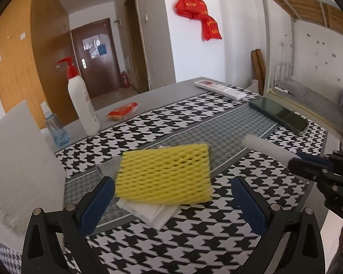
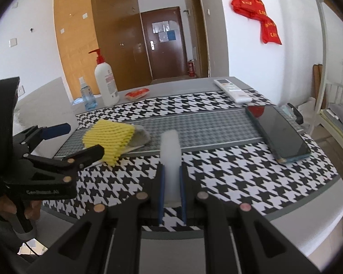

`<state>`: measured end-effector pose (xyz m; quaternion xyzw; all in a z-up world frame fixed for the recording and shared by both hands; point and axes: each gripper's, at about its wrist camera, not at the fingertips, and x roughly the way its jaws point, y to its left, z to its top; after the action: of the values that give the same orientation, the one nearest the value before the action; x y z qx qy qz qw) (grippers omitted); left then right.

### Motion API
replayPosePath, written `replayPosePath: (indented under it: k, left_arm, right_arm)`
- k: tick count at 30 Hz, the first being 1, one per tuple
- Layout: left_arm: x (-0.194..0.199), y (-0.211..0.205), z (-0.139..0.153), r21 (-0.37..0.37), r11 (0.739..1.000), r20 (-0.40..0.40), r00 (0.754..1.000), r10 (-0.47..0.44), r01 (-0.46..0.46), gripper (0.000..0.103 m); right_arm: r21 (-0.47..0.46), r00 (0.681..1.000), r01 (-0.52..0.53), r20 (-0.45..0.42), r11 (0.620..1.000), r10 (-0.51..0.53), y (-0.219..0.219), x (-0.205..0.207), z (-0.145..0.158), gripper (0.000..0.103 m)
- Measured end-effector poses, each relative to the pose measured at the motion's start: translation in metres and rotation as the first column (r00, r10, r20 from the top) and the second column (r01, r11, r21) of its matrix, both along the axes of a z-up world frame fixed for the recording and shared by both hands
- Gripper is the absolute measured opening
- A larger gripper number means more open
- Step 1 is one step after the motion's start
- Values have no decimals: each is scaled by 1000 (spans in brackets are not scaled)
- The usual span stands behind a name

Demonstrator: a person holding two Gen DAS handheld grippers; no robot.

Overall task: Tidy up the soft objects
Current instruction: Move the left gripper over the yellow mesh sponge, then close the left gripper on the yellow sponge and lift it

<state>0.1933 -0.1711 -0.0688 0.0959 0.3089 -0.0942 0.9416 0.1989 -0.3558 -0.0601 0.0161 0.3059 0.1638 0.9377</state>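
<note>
Your right gripper (image 2: pixel 171 178) clamps the foam roll (image 2: pixel 170 153), axis pointing forward. The stack under the yellow net (image 1: pixel 163 173) lies to its left, nearer your open left gripper (image 1: pixel 171 196).

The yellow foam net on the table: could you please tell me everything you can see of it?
The yellow foam net is a flat, rectangular sleeve of soft diamond-mesh foam. It lies on a small pile, over a folded white cloth and something grey, on the houndstooth table cover. The open left gripper frames its near edge without touching it.
</note>
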Motion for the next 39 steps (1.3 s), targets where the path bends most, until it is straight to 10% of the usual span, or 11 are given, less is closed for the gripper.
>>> replayPosePath:
  k: [16, 30, 39]
  left_arm:
    - [22, -21, -16, 119, 993, -100, 994, 33, -21, 76]
    - [33, -13, -21, 47, 999, -172, 985, -8, 16, 9]
    - [21, -10, -7, -5, 999, -111, 992, -52, 52, 5]
  right_arm:
    - [1, 1000, 23, -10, 1000, -23, -16, -3, -1, 15]
    - [-6, 1000, 11, -2, 1000, -11, -14, -6, 0, 15]
    - [-12, 1000, 12, 1, 1000, -12, -13, -8, 3, 15]
